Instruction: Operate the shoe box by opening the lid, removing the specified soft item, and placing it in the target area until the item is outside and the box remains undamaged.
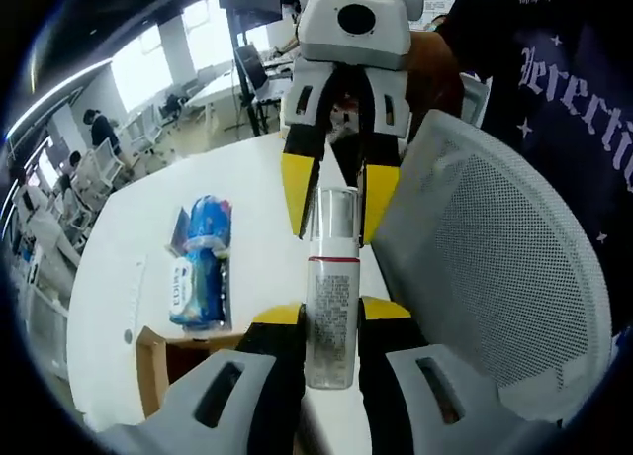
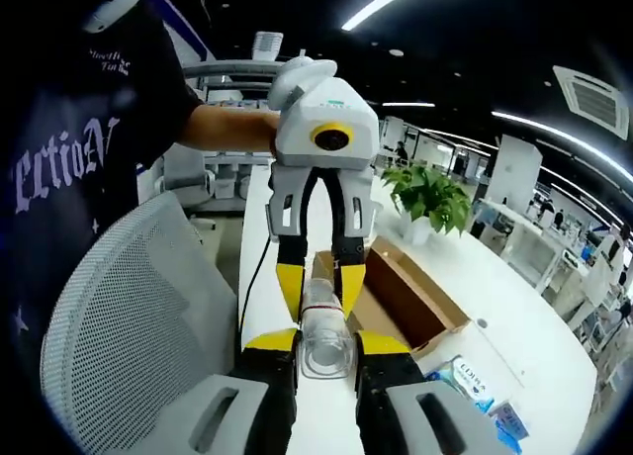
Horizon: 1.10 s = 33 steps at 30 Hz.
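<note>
A clear glossy plastic bottle (image 1: 331,297), a matt brown cardboard box (image 2: 401,292), and a white mesh chair back (image 1: 495,267).

A white mesh-backed office chair (image 1: 495,277) stands close against the edge of a long white table (image 1: 129,277). On the table lies a blue and white pack of tissues (image 1: 201,262), flat on its side. In the right gripper view, a leafy green potted plant (image 2: 430,200) stands farther along the table. Behind, an open-plan office stretches away with desks, chairs and bright windows (image 1: 158,64); long strip lights (image 2: 396,0) cross a dark ceiling. A few people sit at distant desks.
</note>
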Tool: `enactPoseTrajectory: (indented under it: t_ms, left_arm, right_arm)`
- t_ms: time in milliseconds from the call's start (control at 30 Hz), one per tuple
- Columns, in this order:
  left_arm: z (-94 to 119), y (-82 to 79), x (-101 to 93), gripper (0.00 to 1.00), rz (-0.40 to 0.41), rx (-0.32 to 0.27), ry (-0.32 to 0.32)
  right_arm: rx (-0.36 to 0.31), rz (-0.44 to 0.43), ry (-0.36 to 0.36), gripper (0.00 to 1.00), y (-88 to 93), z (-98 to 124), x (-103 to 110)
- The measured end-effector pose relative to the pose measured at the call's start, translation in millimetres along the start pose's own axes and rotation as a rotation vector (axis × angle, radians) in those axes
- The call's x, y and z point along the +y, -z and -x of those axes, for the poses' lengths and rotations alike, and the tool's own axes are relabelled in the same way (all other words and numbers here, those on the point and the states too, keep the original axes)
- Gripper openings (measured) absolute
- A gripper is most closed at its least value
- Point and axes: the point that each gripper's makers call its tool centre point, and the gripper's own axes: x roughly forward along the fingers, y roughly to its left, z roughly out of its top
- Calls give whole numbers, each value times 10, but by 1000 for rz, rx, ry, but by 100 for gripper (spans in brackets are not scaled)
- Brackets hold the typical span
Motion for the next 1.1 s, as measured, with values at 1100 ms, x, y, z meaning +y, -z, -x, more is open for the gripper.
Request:
enactPoseTrajectory:
  t_ms: [1100]
  left_arm:
    - [-22,-28,167,32,32,-54,-92]
  right_arm:
    - [155,13,-69,14,-1,2,-76]
